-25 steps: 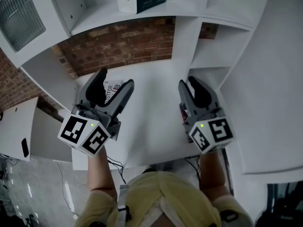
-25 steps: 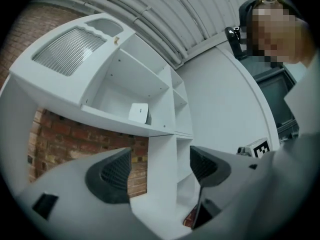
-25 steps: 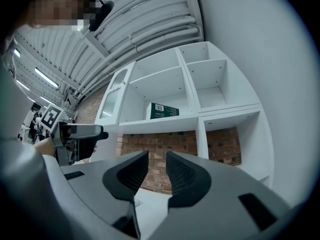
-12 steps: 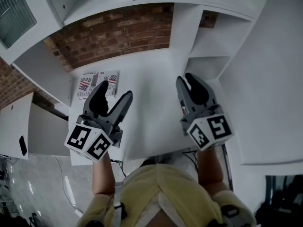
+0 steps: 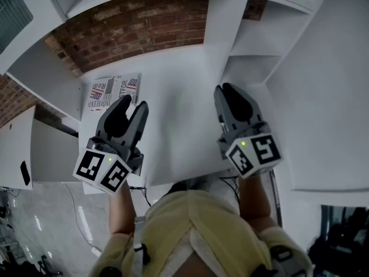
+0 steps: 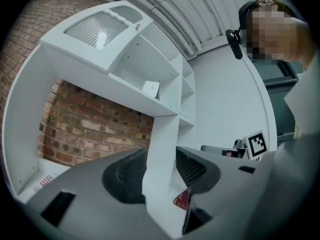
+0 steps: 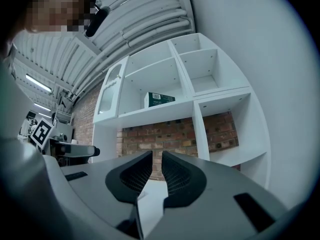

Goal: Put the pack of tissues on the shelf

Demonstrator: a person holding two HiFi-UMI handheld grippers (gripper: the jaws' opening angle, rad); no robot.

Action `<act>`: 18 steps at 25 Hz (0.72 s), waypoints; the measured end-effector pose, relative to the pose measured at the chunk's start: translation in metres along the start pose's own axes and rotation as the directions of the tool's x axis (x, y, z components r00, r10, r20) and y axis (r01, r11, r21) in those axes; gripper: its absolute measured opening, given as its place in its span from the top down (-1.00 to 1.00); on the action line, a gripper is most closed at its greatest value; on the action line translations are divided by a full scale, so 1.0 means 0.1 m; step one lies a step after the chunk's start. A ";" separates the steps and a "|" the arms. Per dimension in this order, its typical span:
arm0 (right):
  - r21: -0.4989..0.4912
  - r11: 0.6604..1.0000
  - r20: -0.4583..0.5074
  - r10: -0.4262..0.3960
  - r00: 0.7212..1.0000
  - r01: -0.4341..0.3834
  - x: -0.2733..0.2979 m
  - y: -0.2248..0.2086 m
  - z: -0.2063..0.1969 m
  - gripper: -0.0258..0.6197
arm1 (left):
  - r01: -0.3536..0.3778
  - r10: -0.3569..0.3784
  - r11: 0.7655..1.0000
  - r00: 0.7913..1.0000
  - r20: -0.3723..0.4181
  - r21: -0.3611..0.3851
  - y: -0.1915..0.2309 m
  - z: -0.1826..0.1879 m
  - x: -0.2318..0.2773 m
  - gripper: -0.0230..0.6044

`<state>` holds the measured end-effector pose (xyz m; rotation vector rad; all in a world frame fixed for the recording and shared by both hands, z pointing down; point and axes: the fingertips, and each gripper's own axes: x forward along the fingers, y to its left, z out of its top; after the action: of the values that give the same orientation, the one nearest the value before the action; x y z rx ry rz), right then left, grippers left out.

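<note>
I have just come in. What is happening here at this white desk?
A person holds a two-jaw gripper in each hand above the white desk. The left gripper and the right gripper hold nothing; their jaws have just been closing, with a small gap left. A white and dark green box, probably the pack of tissues, already stands on the white shelf. A printed paper lies on the desk.

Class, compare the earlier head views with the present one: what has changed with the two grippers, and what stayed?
Both grippers' jaws have just been closing, the left gripper and the right gripper alike, each to a narrow gap with nothing between. The left one has drawn back off the printed paper. Unchanged: the pack of tissues sits on the shelf, the paper on the desk.
</note>
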<state>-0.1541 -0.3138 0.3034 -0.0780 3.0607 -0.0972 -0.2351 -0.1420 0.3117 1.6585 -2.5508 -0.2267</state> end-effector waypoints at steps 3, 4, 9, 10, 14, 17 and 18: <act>-0.007 1.000 -0.007 -0.016 1.000 0.015 -0.01 -0.02 -0.04 0.85 | -0.010 0.010 1.000 1.000 -0.015 0.006 0.01 -0.05 0.01 0.45; -0.011 1.000 -0.010 -0.020 1.000 0.020 -0.02 -0.01 -0.04 0.89 | -0.012 0.012 1.000 1.000 -0.019 0.008 0.01 -0.06 0.01 0.46; -0.022 1.000 -0.011 -0.018 1.000 0.018 -0.04 0.01 -0.03 0.91 | -0.017 0.018 1.000 0.999 -0.035 0.013 0.02 -0.10 0.01 0.46; -0.024 1.000 -0.011 -0.017 1.000 0.017 -0.04 0.01 -0.02 0.91 | -0.021 0.021 1.000 0.999 -0.036 0.015 0.02 -0.10 0.01 0.46; -0.025 1.000 -0.019 -0.016 1.000 0.016 -0.03 0.02 -0.04 0.91 | -0.037 0.038 0.999 0.998 -0.047 0.027 0.05 -0.13 0.01 0.46; -0.029 0.999 -0.026 -0.016 1.000 0.015 -0.03 0.02 -0.04 0.91 | -0.035 0.036 0.999 0.998 -0.042 0.018 0.05 -0.14 0.01 0.46; -0.032 0.999 -0.027 -0.016 1.000 0.015 -0.03 0.02 -0.03 0.91 | -0.034 0.035 0.999 0.999 -0.041 0.013 0.05 -0.15 0.01 0.46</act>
<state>-0.1513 -0.3111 0.3065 -0.1030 3.0894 -0.0510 -0.2375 -0.1423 0.3269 1.6044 -2.5535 -0.1731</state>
